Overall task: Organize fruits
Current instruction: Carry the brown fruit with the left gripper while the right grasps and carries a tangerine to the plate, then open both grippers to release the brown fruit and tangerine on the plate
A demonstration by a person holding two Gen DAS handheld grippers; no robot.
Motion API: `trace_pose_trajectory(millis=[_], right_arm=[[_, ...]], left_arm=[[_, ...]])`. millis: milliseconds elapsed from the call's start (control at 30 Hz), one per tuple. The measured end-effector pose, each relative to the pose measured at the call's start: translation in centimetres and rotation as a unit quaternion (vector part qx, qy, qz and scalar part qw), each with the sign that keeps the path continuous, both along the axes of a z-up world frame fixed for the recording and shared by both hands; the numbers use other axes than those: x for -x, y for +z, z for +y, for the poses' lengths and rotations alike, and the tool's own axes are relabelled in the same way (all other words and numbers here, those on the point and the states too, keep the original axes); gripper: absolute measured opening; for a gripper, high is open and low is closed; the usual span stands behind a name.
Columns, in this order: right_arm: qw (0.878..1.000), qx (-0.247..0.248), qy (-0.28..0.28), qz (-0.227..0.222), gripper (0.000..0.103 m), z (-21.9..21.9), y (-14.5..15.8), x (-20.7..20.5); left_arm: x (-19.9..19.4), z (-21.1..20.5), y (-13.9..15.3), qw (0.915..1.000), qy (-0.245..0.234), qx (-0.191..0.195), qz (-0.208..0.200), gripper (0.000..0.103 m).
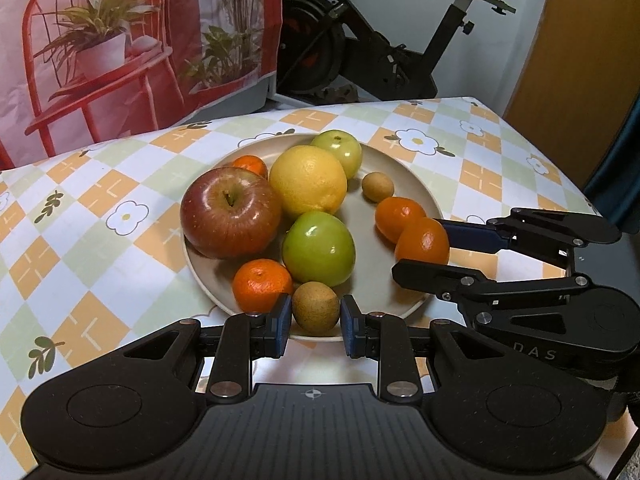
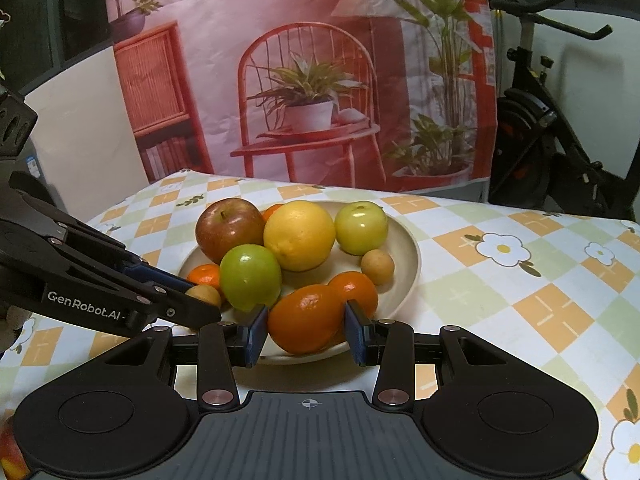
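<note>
While both tools sit over the near rim of the plate (image 1: 400, 160), I see my left gripper (image 1: 316, 318) with its blue pads on either side of a small brown fruit (image 1: 315, 308) at the plate's six o'clock edge — jaws closed on it as far as they go. Just beside it at about eleven o'clock lies a mandarin (image 1: 262, 282), and at twelve a green apple (image 1: 319, 248).

My right gripper (image 2: 306, 330) clamps an orange mandarin (image 2: 304, 318) between its pads, at the plate's near edge in the right wrist view; a second mandarin (image 2: 356, 290) touches it at one o'clock. From the left wrist view that held fruit sits at the plate's three o'clock side.

Farther back — red apple (image 1: 230, 214) at nine o'clock, yellow citrus (image 1: 308, 182) near centre, paler green apple (image 1: 338, 150) at twelve.
</note>
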State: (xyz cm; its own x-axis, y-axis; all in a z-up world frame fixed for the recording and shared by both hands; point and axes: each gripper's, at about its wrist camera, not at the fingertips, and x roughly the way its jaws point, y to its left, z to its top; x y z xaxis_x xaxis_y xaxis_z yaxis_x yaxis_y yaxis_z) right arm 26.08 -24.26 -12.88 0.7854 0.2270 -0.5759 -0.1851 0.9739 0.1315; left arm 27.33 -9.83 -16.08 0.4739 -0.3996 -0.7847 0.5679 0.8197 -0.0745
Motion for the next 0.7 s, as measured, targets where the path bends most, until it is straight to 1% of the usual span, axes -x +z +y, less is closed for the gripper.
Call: trace_pose_trajectory(millis=[300,533,700], right_arm=[[1.000,-0.007,-0.002,-0.005,0.037,-0.14,-0.12,0.12],[1.000,-0.010,-0.005,-0.016,0.038,-0.28,-0.27,0.68],[1.000,-0.011,-0.005,-0.017,0.038,-0.26,-0.33,0.81]], left_arm=[[0.20,-0.31,-0.21,1.0000,-0.001,-0.004,-0.003,0.028],[0.63,-0.54,-0.29,0.9998,-0.003,-0.011,-0.015,0.028],[0.71,-0.57,-0.26,0.9998,-0.001,-0.011,-0.017,0.031]])
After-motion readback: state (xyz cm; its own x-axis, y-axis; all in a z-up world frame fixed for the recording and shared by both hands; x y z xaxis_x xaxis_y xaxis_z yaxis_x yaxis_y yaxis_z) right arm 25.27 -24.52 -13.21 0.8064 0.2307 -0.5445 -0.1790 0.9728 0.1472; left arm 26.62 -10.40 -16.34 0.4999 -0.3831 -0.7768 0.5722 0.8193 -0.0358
